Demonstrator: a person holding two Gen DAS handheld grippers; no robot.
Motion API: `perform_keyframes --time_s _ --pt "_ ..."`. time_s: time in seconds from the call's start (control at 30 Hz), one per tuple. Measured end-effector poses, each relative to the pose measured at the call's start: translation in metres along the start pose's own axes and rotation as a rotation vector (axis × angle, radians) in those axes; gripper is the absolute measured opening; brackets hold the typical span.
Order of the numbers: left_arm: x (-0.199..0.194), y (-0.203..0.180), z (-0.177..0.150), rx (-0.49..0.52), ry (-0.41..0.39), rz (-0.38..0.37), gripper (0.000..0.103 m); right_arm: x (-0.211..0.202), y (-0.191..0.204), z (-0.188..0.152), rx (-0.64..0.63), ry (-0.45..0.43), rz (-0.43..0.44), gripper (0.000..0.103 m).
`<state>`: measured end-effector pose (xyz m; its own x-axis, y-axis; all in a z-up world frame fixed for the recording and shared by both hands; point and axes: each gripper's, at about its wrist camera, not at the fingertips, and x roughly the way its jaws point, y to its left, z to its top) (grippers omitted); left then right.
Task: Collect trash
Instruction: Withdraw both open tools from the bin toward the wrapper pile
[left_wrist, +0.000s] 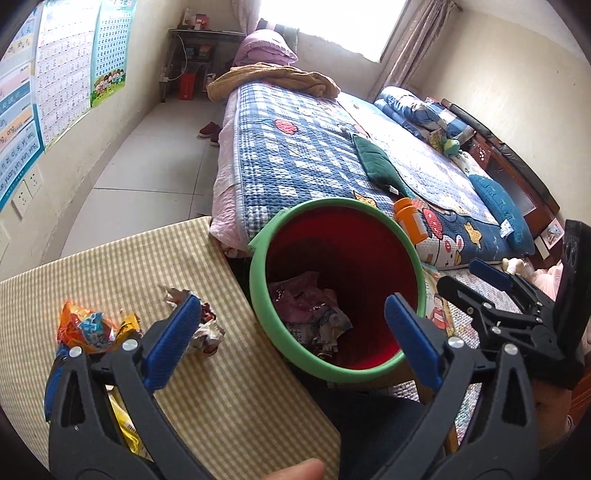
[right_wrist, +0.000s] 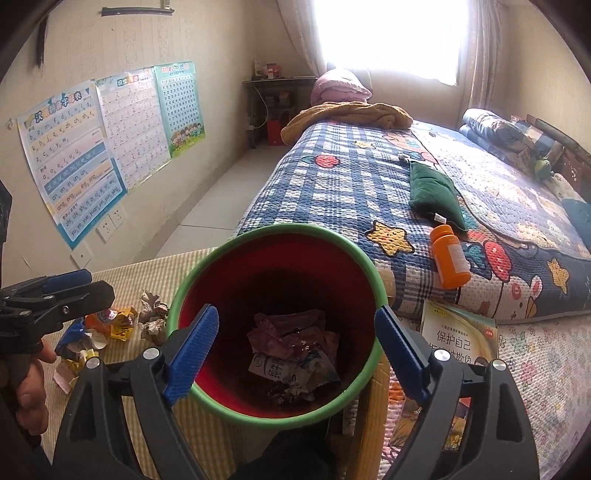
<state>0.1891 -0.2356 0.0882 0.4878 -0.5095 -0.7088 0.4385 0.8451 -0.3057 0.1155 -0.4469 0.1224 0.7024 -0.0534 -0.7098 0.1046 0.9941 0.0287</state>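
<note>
A red bin with a green rim (left_wrist: 258, 295) (right_wrist: 177, 306) stands between the table and the bed. Crumpled wrappers (left_wrist: 310, 310) (right_wrist: 291, 350) lie at its bottom. My left gripper (left_wrist: 291, 301) is open above the bin's near edge, with nothing between its blue pads. My right gripper (right_wrist: 295, 314) hangs open over the bin mouth, also empty. On the checked tablecloth (left_wrist: 221, 387) left of the bin lie an orange and blue wrapper (left_wrist: 88, 328) (right_wrist: 110, 325) and a ball of crumpled paper (left_wrist: 207, 332) (right_wrist: 153, 317).
A bed with a blue checked quilt (left_wrist: 295, 155) fills the space behind the bin. An orange bottle (left_wrist: 410, 219) (right_wrist: 448, 256) and a green cushion (right_wrist: 436, 192) lie on it. A picture book (right_wrist: 458, 336) rests beside the bin. Posters (right_wrist: 74, 158) hang on the left wall.
</note>
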Motion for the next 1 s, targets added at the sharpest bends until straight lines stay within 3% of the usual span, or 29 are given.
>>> perform_keyframes --time_s 0.53,1.0 --pt "-0.103 0.09 -0.058 -0.104 -0.066 0.15 0.097 -0.019 0.134 -0.01 -0.129 -0.005 0.139 0.088" --pt "-0.154 0.183 -0.138 -0.278 -0.047 0.283 0.097 0.003 0.235 -0.047 -0.262 0.092 0.248 0.088"
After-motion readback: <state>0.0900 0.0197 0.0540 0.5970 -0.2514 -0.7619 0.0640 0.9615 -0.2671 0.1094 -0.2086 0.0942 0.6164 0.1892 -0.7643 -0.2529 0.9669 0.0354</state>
